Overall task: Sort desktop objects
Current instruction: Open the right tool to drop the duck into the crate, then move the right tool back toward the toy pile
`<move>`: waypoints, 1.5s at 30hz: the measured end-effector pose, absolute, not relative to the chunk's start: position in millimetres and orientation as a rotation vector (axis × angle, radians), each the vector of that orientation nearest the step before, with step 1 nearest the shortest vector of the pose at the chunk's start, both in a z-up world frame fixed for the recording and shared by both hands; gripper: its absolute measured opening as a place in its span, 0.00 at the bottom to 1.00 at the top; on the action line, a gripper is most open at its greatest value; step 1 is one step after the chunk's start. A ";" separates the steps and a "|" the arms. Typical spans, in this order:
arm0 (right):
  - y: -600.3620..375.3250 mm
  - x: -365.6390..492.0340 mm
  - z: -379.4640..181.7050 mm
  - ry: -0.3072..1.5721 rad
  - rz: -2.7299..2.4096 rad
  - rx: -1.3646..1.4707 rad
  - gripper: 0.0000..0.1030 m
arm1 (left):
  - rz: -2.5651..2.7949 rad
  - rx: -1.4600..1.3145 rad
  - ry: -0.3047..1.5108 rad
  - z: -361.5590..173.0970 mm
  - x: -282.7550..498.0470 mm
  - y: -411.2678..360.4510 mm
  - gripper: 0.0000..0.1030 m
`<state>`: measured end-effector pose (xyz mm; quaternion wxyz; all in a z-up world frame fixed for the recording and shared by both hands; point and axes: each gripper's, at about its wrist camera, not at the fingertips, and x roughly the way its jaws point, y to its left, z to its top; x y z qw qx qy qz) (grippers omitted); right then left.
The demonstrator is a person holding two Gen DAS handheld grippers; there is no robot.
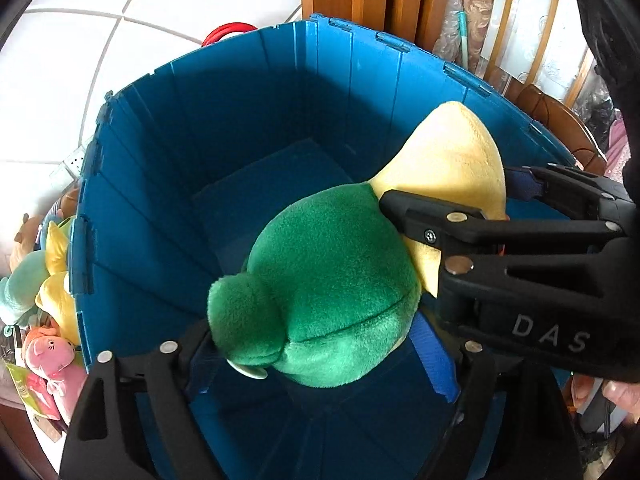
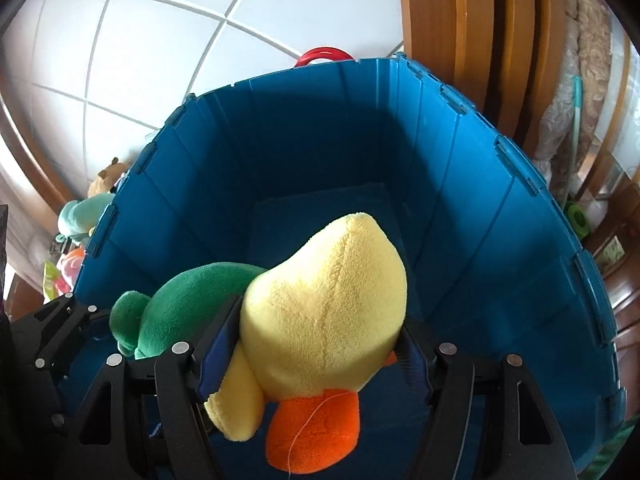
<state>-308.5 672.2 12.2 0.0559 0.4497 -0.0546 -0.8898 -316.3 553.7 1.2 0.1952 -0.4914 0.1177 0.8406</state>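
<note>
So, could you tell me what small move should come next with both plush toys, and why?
Probably open both claws: the left claw holds the green plush and the right claw the yellow duck, both above the bare floor of the blue bin.

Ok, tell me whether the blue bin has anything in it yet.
Looks empty: the blue bin shows bare floor, though the toys hide part. The green plush and yellow plush hang above it in tongs.
</note>
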 end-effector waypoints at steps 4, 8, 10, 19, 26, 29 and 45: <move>674.1 -316.4 17.2 -0.160 -2.715 1.355 0.75 | 2.376 -1.394 0.339 0.2 -322.3 558.4 0.93; 676.5 -319.5 20.8 -0.136 -2.742 1.359 0.82 | 2.381 -1.410 0.348 -2.0 -326.1 561.7 0.95; 680.1 -319.6 22.1 -0.135 -2.760 1.355 0.85 | 2.385 -1.409 0.353 -1.3 -325.8 563.4 0.95; 683.4 -316.1 28.8 -0.085 -2.800 1.352 0.85 | 2.415 -1.383 0.340 6.6 -317.6 568.4 0.99; 684.6 -299.7 34.1 -0.059 -2.833 1.343 0.86 | 2.445 -1.346 0.303 14.3 -305.0 562.8 0.99; 683.5 -290.6 33.9 -0.031 -2.849 1.346 0.94 | 2.462 -1.329 0.284 16.6 -297.2 560.2 0.99; 642.0 -235.2 49.5 0.006 -2.910 1.240 0.96 | 2.607 -1.150 0.243 45.1 -242.5 503.0 0.99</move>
